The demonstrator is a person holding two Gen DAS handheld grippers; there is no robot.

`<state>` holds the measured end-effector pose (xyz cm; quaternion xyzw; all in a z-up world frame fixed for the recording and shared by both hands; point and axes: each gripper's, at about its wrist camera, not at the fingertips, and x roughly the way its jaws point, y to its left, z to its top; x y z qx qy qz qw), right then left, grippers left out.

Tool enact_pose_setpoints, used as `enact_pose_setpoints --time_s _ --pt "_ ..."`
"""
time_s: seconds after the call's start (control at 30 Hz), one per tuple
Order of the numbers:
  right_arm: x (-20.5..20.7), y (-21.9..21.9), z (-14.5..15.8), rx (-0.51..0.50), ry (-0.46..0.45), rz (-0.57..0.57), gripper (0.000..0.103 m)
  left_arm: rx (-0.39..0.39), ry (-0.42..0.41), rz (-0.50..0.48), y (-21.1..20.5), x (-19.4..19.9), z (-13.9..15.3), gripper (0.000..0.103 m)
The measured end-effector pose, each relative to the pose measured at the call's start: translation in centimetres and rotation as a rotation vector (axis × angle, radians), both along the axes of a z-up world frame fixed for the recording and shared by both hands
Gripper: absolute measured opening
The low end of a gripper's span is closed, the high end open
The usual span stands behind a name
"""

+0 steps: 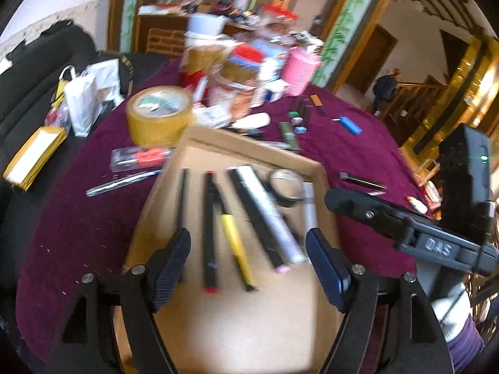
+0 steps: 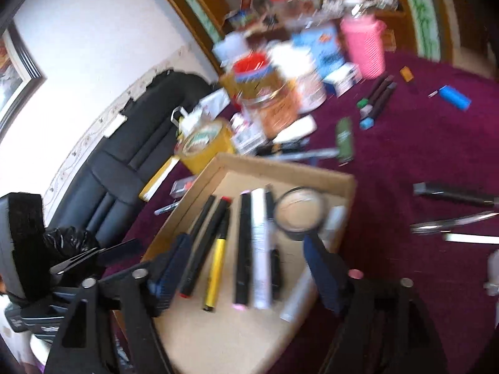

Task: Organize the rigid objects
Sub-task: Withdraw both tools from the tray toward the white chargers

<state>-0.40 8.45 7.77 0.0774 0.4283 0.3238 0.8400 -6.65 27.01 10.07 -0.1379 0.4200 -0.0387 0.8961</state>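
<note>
Pens [image 1: 209,230]: about 6 in 1 cardboard tray [image 1: 321,174]

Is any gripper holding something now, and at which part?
Nothing is held: the left gripper and the right gripper are both open above the cardboard tray.

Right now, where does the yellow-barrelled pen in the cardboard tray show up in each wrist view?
Left wrist: the yellow pen lies mid-tray, between the open gripper's fingers, right of the red-capped black marker.
Right wrist: the yellow pen lies lower centre in the tray, again just right of that marker.
Shared landmark: the roll of tan tape beyond the cardboard tray's far left corner.
</note>
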Motion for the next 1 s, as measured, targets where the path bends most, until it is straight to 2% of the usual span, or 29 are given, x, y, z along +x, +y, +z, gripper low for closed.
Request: enact_pose_setpoints --time_s 0.1,0.2,0.33,0.5,0.73,0.83,0.93,1.0 --pt "-0.8 -3.4 0.5 0.001 -0.035 -0.053 0.081 -0.017 -0.056 -0.06 -3.3 -1.6 1.4 0.084" --pt "-1.1 -7.5 0.4 -0.002 -0.051 -0.115 0.081 -0.014 -0.102 -0.127 -7.2 -2.9 2.2 0.086" --pt "-1.0 -13.1 -0.3 0.0 -0.056 -0.211 0.081 -0.024 -0.11 -0.217 -12.3 -3.7 1.8 0.087" --pt "-0.6 -19.6 -0.8 0.024 -0.065 -0.324 0.081 -0.001 -0.04 -0.271 -17.2 -2.8 -0.7 0.087" --pt "0.9 -28.6 -0.1 0.075 -0.096 -0.48 0.081 0.033 0.032 -0.304 -21.8 -0.8 -4.0 0.086" --pt "1.9 -31.4 -0.5 0.091 -0.084 -0.518 0.081 0.038 0.043 -0.308 -23.2 0.4 -5.3 0.086" --pt "2.5 -33.3 -1.4 0.148 -0.054 -0.532 0.081 0.056 0.05 -0.308 -24.5 1.9 -6.7 0.086" --pt "2.8 -33.8 -2.3 0.177 -0.029 -0.527 0.081 0.066 0.08 -0.305 -25.0 2.8 -8.0 0.086"
